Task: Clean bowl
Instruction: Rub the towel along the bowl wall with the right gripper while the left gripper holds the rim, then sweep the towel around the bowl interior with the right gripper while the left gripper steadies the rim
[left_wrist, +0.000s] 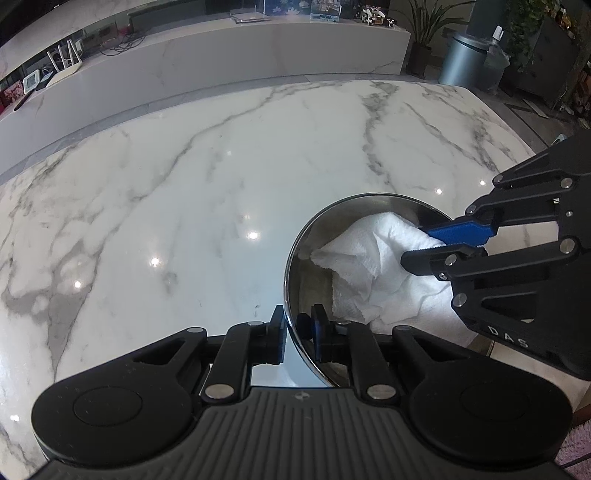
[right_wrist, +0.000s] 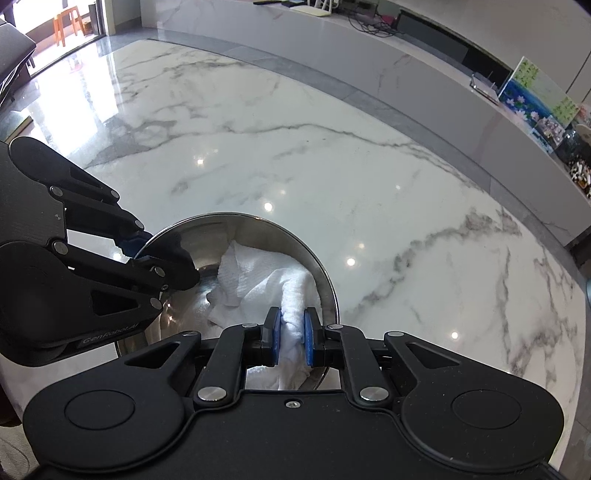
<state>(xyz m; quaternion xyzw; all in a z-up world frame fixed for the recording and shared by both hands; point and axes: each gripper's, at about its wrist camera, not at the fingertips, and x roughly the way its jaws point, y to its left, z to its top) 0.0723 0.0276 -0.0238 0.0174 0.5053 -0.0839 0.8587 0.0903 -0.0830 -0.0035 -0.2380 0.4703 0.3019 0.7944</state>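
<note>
left gripper (left_wrist: 295, 332) is right up front in its own view, jaws pinched nearly together on the rim of the bowl (left_wrist: 314, 229), one finger outside the wall and the blue-padded one inside. so it's clamped on the rim, holding the bowl at its near-left edge. from the right wrist view you see the same grip from the side, left gripper (right_wrist: 147, 254) coming in from the left with the rim caught between its fingers.

right gripper (right_wrist: 291, 332) is squeezed almost fully closed on a bunched fold of the cloth (right_wrist: 258, 280), blue pads pressing the white fabric from both sides. in the left view it reaches in from the right, right gripper (left_wrist: 428, 243) with its tips down in the bowl and the cloth (left_wrist: 369, 273) pinched there.

bowl (right_wrist: 325, 273) is shiny steel, sitting on the table (left_wrist: 184, 184), which is white marble with grey veins, near the edge closest to both cameras. cloth is crumpled, mostly inside the bowl, covering the bottom and right side, and part of it spills over the near rim. can't tell if the bowl is flat on the table or tipped a bit.

behind the table there's a long white counter (left_wrist: 221, 55) with some stuff on it, too small to make out properly.
</note>
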